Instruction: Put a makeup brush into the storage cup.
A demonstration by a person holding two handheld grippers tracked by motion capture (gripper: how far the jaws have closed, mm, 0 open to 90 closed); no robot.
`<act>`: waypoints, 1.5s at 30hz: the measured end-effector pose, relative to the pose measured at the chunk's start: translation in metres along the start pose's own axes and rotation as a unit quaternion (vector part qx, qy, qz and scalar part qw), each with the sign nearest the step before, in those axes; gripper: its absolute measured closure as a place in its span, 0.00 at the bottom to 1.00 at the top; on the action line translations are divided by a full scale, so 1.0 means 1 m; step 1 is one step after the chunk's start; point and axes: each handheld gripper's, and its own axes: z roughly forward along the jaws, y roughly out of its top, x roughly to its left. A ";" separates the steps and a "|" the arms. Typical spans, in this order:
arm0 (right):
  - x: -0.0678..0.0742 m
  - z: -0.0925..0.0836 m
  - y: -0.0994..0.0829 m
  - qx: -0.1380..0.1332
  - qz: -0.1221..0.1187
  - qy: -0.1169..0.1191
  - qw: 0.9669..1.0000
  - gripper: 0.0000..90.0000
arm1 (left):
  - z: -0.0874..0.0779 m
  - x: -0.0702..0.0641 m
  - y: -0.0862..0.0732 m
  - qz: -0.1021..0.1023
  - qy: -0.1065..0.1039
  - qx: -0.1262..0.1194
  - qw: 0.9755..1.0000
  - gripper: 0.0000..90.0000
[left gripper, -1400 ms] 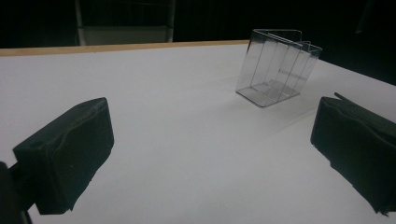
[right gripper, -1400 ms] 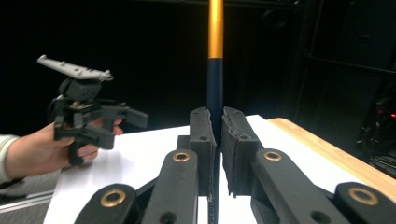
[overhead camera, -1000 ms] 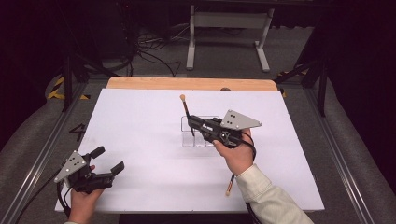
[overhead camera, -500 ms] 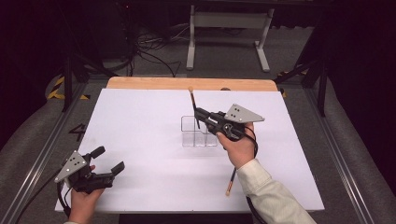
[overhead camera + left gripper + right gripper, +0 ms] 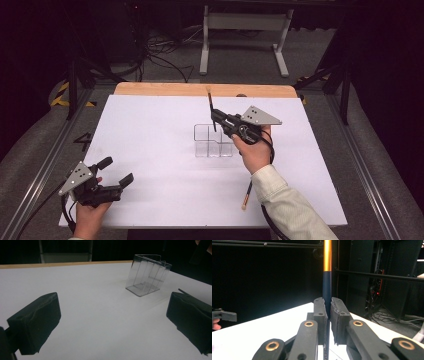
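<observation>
My right gripper (image 5: 217, 119) is shut on a slim brush (image 5: 210, 102) with a dark blue handle and a gold band, holding it almost upright. The brush's lower end hangs over the back of a clear divided organizer (image 5: 212, 141) in the middle of the white table. In the right gripper view the pads (image 5: 321, 308) clamp the brush (image 5: 327, 277) between them. A second brush (image 5: 247, 192) lies flat on the table by the right forearm. My left gripper (image 5: 116, 171) rests open at the front left with nothing in it; in its own view the organizer (image 5: 147, 275) stands far ahead.
A white sheet (image 5: 150, 130) covers the table, with a wooden strip (image 5: 165, 89) along the far edge. Metal rails (image 5: 45, 160) run along both sides. A stand's legs (image 5: 240, 22) and cables sit on the floor beyond.
The right gripper has carried the brush right and toward the table's far side, and the brush now stands more upright over the organizer. The left gripper has stayed in place.
</observation>
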 end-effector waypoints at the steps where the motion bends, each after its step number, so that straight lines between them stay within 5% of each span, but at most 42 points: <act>1: -0.001 0.001 -0.001 0.001 0.002 -0.003 1.000 0.93 | 0.000 0.000 0.000 -0.001 0.001 0.000 1.000 0.00; 15: -0.006 0.005 -0.019 0.012 0.029 -0.013 0.999 0.93 | 0.000 0.000 0.000 -0.002 0.001 0.000 1.000 0.00; 45: -0.005 0.007 -0.047 0.049 0.041 -0.019 0.998 0.93 | 0.000 0.000 0.000 -0.003 -0.002 0.001 1.000 0.00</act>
